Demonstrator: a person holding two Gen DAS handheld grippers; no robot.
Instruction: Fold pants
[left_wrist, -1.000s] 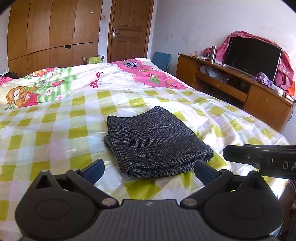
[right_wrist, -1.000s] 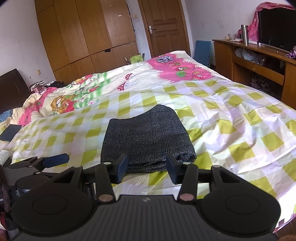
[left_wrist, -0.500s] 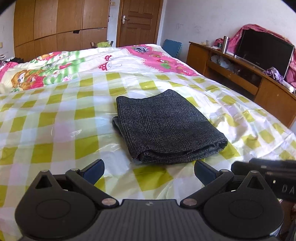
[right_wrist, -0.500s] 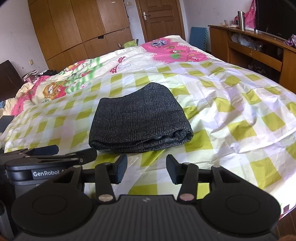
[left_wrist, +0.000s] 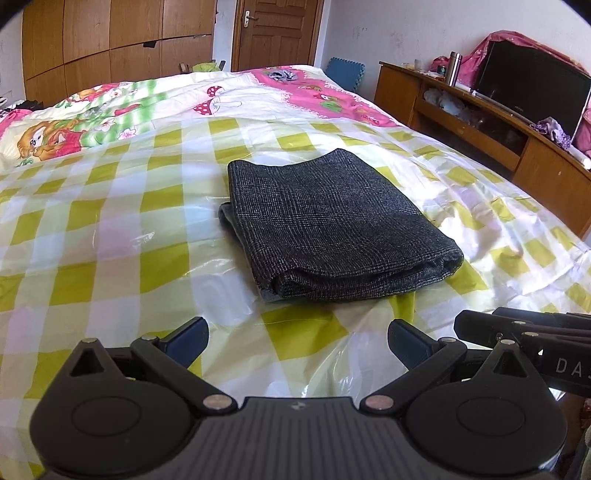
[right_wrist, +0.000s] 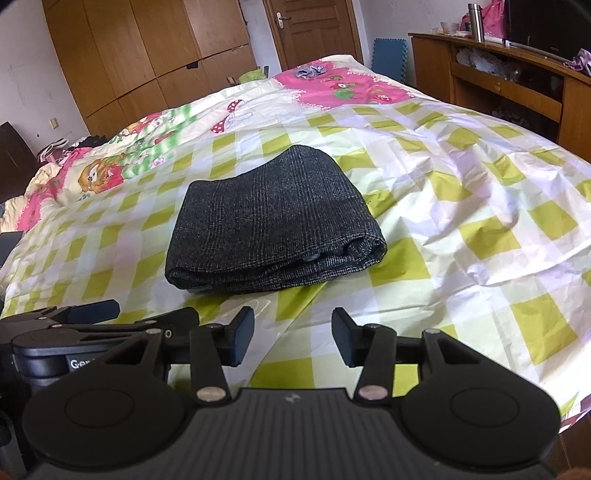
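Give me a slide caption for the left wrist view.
Folded dark pants lie on the checked bed cover, left gripper open and empty in front of them.

Both wrist views low at bed's (left_wrist: 110, 229) foot edge, facing headward, sharing folded pants (left_wrist: 332, 229)

Checked bedsheet (left_wrist: 110, 236), wooden wardrobe (right_wrist: 147, 55), television (left_wrist: 532, 88)

pants (left_wrist: 332, 229) on bed (left_wrist: 110, 236), claws (right_wrist: 293, 334) apparently just before
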